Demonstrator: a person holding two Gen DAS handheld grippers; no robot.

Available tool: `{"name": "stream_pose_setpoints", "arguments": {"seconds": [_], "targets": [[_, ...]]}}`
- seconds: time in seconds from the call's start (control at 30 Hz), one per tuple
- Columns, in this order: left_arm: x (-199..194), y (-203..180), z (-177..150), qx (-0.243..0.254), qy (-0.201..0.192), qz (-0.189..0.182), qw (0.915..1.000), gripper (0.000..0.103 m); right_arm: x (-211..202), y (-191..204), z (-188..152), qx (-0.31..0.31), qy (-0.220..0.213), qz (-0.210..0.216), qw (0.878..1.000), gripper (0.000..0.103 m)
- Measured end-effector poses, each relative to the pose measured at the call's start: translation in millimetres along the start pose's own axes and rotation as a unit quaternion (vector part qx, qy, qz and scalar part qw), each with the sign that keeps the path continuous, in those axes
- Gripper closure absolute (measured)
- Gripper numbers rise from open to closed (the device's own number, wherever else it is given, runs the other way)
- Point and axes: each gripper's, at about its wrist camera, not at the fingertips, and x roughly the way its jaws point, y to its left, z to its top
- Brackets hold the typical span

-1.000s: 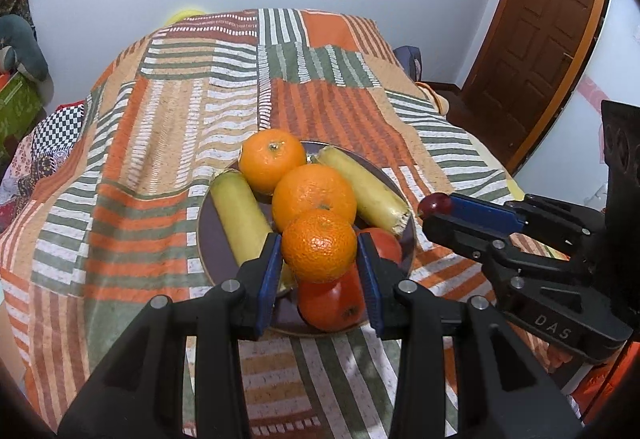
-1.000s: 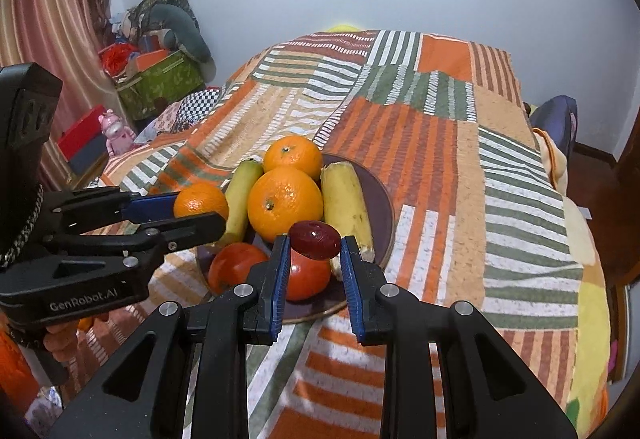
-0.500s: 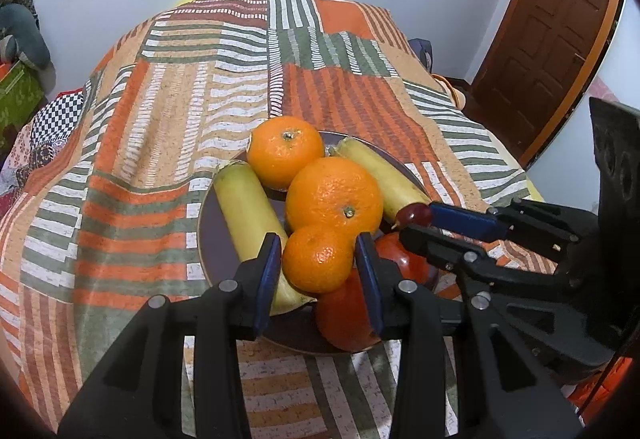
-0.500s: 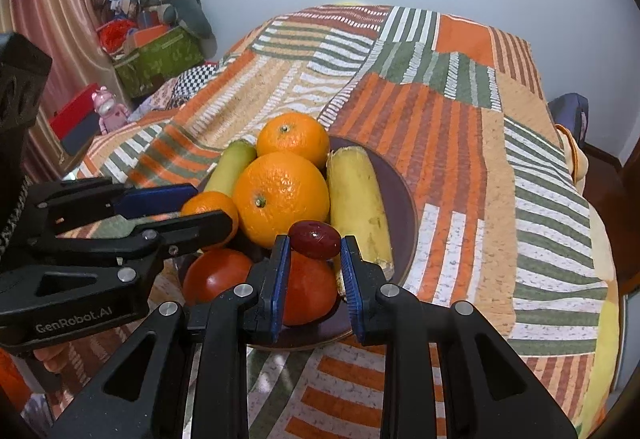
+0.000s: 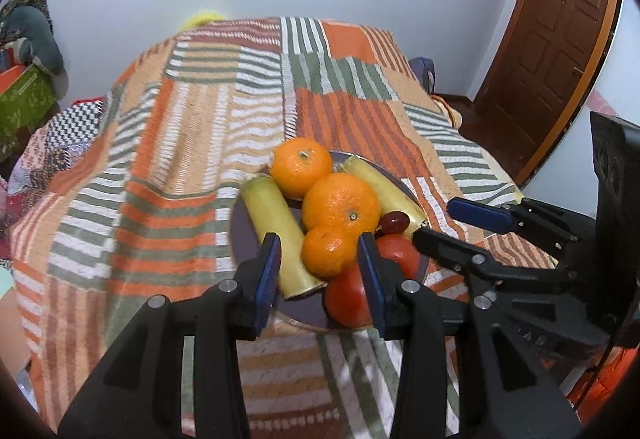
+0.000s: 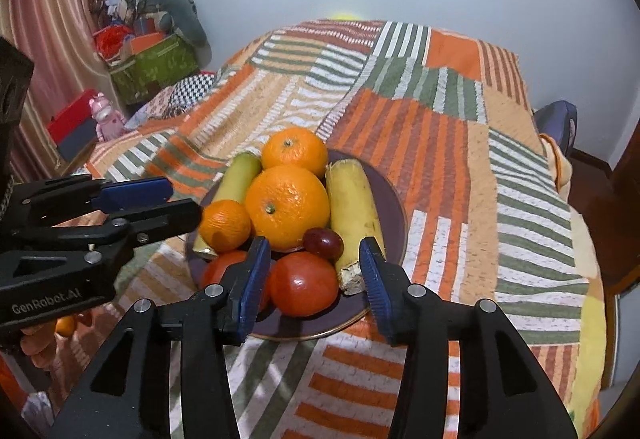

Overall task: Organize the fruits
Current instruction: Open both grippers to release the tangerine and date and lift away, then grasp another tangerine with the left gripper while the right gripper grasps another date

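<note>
A dark plate (image 6: 394,207) (image 5: 244,223) on the striped bedspread holds two oranges, a small mandarin (image 5: 327,250) (image 6: 224,226), two bananas, two tomatoes (image 6: 303,283) and a dark red grape (image 6: 323,243) (image 5: 394,221). My left gripper (image 5: 318,271) is open, its fingers either side of the mandarin, which rests on the pile. My right gripper (image 6: 314,275) is open just in front of the grape, which lies between the big orange (image 6: 287,207) and the right banana (image 6: 354,207).
The striped bedspread (image 6: 440,127) covers the bed all round the plate. A green box and toys (image 6: 154,63) stand at the left wall. A wooden door (image 5: 560,39) is at the right. Each gripper shows in the other's view beside the plate.
Both grippers have opened. The left one set the mandarin down on the pile; the right one let the grape go onto the plate. Both have drawn back a little.
</note>
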Motion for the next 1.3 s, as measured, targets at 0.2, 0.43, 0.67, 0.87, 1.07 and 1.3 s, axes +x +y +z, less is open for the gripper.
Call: {"name": "stream_pose_setpoints", "arguments": {"seconds": [0.2, 0.43, 0.67, 0.87, 1.07, 1.3], "targets": [[-55.2, 19.6, -13.3, 0.007, -0.022, 0.018, 0.9996, 0.063, -35.2, 23.0, 3.7, -0.003, -0.029, 0.012, 0.999, 0.06], [-106.0, 55.5, -43.2, -0.005, -0.025, 0.04, 0.9988, 0.06, -60.7, 63.1, -1.3, -0.017, -0.045, 0.037, 0.998, 0.06], [-122.6, 91.8, -88.0, -0.025, 0.005, 0.057, 0.9981, 0.06, -49.6, 106.5, -16.6, -0.033, -0.023, 0.063, 0.997, 0.06], [-113.9, 104.4, -128.4, -0.033, 0.042, 0.045, 0.9976, 0.06, -30.2, 135.3, -36.6, -0.04, 0.009, 0.082, 0.996, 0.06], [-102.0, 104.2, -156.4, -0.041, 0.06, 0.01, 0.9973, 0.06, -12.2, 154.0, -53.2, -0.045, 0.039, 0.092, 0.994, 0.06], [-88.0, 103.0, -171.8, -0.04, 0.07, -0.001, 0.9968, 0.06, -0.3, 171.4, -61.3, -0.053, 0.062, 0.102, 0.991, 0.069]]}}
